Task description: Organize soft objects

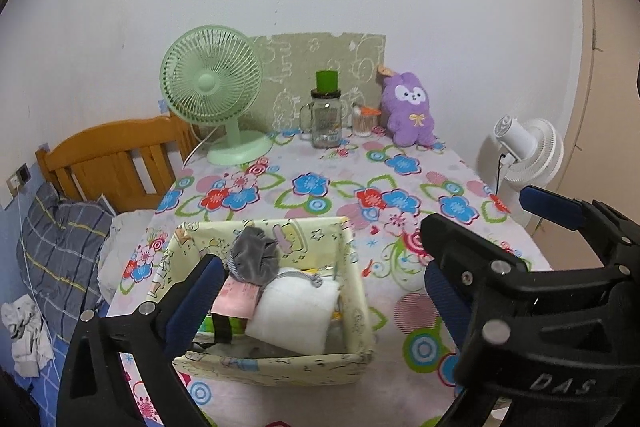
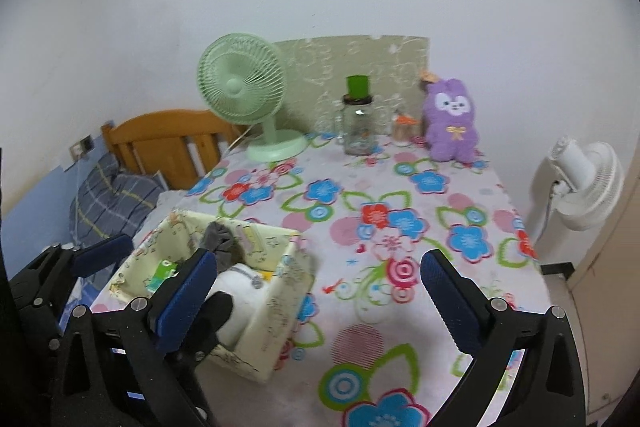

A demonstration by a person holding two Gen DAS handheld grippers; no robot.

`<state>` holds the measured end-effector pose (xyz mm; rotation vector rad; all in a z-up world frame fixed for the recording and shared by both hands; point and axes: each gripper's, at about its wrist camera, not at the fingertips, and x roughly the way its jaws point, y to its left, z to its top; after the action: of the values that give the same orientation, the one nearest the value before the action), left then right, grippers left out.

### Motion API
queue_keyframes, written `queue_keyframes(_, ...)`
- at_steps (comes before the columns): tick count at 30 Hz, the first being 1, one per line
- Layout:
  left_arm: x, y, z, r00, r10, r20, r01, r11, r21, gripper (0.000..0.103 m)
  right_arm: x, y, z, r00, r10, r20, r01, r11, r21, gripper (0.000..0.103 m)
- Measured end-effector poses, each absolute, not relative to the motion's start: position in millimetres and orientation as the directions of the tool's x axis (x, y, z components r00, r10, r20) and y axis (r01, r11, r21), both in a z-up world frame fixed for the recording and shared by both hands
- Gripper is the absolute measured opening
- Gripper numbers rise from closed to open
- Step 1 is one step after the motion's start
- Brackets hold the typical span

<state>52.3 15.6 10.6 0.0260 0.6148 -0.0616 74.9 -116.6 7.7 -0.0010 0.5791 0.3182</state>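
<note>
Both grippers hang with jaws spread wide and nothing between them — the left gripper (image 1: 320,271) over the fabric storage box (image 1: 280,367), the right gripper (image 2: 320,287) over bare tabletop (image 2: 400,195) just beside it. The step in hand looks like drawing clear after a drop, so lift away without snagging the box's soft rim. Inside the box, nearest, lies a folded white cloth (image 1: 296,311), a pink cloth (image 1: 236,301) at its side, and a grey sock (image 1: 254,259) draped on top. Far back against the wall sits a purple plush toy (image 1: 406,111) — likely the next soft thing to fetch.
</note>
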Motion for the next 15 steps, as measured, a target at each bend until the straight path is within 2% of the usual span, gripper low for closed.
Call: queue_keyframes(15,24.7,-23.4,30.2,0.854,-0.049,-0.518,0.061,0.998,0.005,0.103,31.1,-187.2,30.5,0.871,0.179,-0.457,-0.168,0.984,0.065,0.103)
